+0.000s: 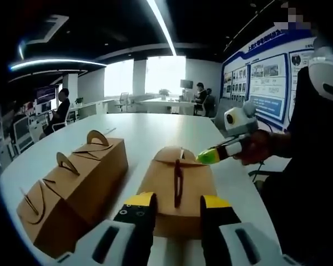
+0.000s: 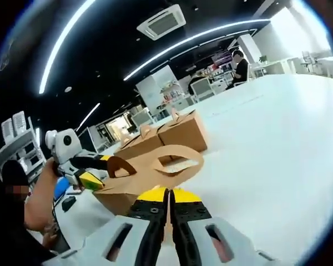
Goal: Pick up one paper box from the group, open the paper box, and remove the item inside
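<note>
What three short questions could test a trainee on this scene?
1. True or false: the left gripper has its fingers spread on both sides of the near box.
2. What is closed on the near box's handle flap? A) the right gripper B) a bare hand C) nothing
3. Fill in: the other boxes stand on a white ____.
Key: 1 true; 2 A; 3 table.
</note>
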